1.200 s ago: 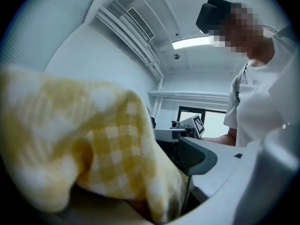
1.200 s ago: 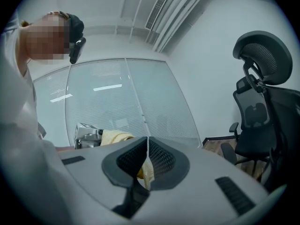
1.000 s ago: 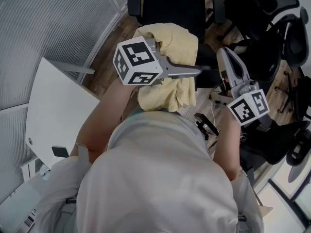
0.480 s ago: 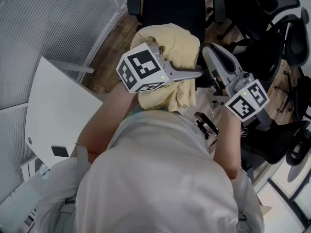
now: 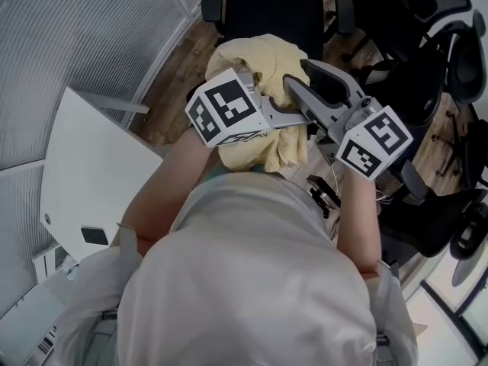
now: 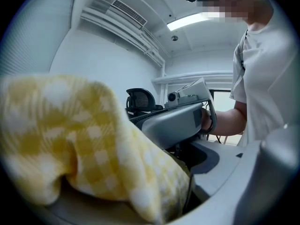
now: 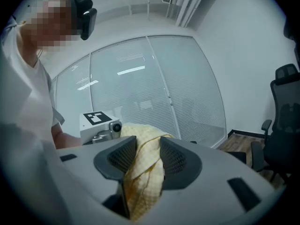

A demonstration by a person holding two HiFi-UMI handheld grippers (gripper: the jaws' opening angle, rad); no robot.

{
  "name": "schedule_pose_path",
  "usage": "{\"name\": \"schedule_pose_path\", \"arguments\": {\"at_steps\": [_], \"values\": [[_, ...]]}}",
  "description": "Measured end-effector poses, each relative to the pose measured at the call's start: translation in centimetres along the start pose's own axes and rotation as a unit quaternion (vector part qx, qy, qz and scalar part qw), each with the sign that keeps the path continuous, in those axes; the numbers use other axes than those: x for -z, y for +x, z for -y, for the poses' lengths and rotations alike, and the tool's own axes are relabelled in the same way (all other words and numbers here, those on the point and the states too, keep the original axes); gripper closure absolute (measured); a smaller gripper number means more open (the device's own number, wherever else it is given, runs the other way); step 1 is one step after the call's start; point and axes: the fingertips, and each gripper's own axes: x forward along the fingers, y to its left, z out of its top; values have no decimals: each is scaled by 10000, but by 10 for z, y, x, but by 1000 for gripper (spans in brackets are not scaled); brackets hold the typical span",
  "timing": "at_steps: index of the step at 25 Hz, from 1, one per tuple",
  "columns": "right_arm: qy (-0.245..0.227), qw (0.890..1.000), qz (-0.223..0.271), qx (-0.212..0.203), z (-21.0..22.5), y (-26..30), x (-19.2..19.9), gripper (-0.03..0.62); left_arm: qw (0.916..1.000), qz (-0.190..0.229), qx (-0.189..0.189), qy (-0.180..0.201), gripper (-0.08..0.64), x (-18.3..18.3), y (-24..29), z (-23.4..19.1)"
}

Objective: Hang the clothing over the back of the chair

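Note:
The yellow checked clothing (image 5: 259, 56) lies bunched over the near side of the black office chair (image 5: 271, 10), and the backrest is mostly hidden under it. My left gripper (image 5: 290, 105) reaches in from the left. Its jaws have just been opening, and the cloth (image 6: 93, 144) rests loosely between them with a dark gap beside the right jaw. My right gripper (image 5: 297, 75) comes in from the right. Its jaws have also just been opening, and a fold of the cloth (image 7: 143, 172) hangs between the ribbed pads (image 7: 176, 161). Each gripper view shows the other gripper.
A white desk (image 5: 91, 181) stands at the left beside a glass wall with blinds. Several other black chairs (image 5: 427, 59) crowd the right side on the wooden floor. The person's torso and arms fill the lower head view.
My right gripper has swung left from beside the chair onto the cloth, and its jaws have gone from shut to open around a fold. The left gripper stayed in place and rolled slightly.

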Motion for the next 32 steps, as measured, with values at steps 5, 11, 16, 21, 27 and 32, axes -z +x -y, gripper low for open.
{"name": "schedule_pose_path", "arguments": {"at_steps": [5, 11, 16, 21, 27, 32], "values": [[-60, 9999, -7, 132, 1, 2, 1, 454, 10000, 1, -20, -49, 155, -1, -1, 0], [-232, 9994, -34, 250, 2, 1, 0, 523, 10000, 25, -33, -75, 156, -2, -4, 1], [-320, 9987, -31, 383, 5, 1, 0, 529, 9999, 12, -10, -162, 156, 1, -11, 0], [-194, 9983, 0, 543, 10, -1, 2, 531, 9997, 44, -108, -218, 156, 4, -19, 0], [-9, 9976, 113, 686, 20, -8, 1, 531, 9992, 131, -315, -222, 156, 3, -25, -5], [-17, 9955, 601, 727, 16, -21, -22, 532, 9973, 364, -631, -77, 156, -15, -39, -20]]}}
